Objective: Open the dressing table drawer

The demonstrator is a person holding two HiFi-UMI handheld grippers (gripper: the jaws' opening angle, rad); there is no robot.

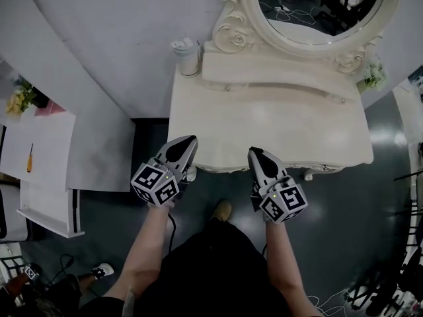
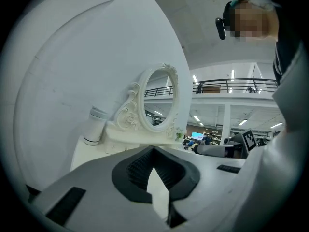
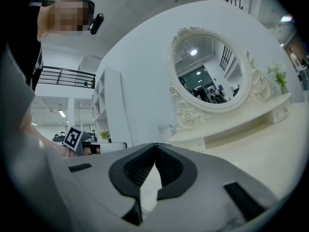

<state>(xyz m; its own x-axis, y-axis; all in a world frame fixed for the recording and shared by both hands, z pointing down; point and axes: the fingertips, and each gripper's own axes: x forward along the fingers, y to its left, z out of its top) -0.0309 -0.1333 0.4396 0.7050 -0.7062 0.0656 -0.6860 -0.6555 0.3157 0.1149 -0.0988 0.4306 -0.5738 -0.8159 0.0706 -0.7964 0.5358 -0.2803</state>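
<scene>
The cream dressing table (image 1: 277,127) with its oval mirror (image 1: 310,12) stands against a white wall. Only a thin strip of its carved front apron (image 1: 221,169) shows from above; I cannot make out a drawer front or handle there. My left gripper (image 1: 192,139) hovers at the table's front left edge and points at the table. My right gripper (image 1: 253,152) is at the front edge near the middle. Both are shut with nothing between the jaws. The left gripper view (image 2: 154,149) shows the tips meeting below the mirror (image 2: 158,98), as does the right gripper view (image 3: 155,145).
A white lidded cup (image 1: 187,55) stands at the table's back left corner. A raised shelf (image 1: 277,78) with small knobs runs under the mirror, with flowers (image 1: 373,74) at its right end. A white shelf unit (image 1: 39,170) stands on the left. Dark floor lies around my shoe (image 1: 223,210).
</scene>
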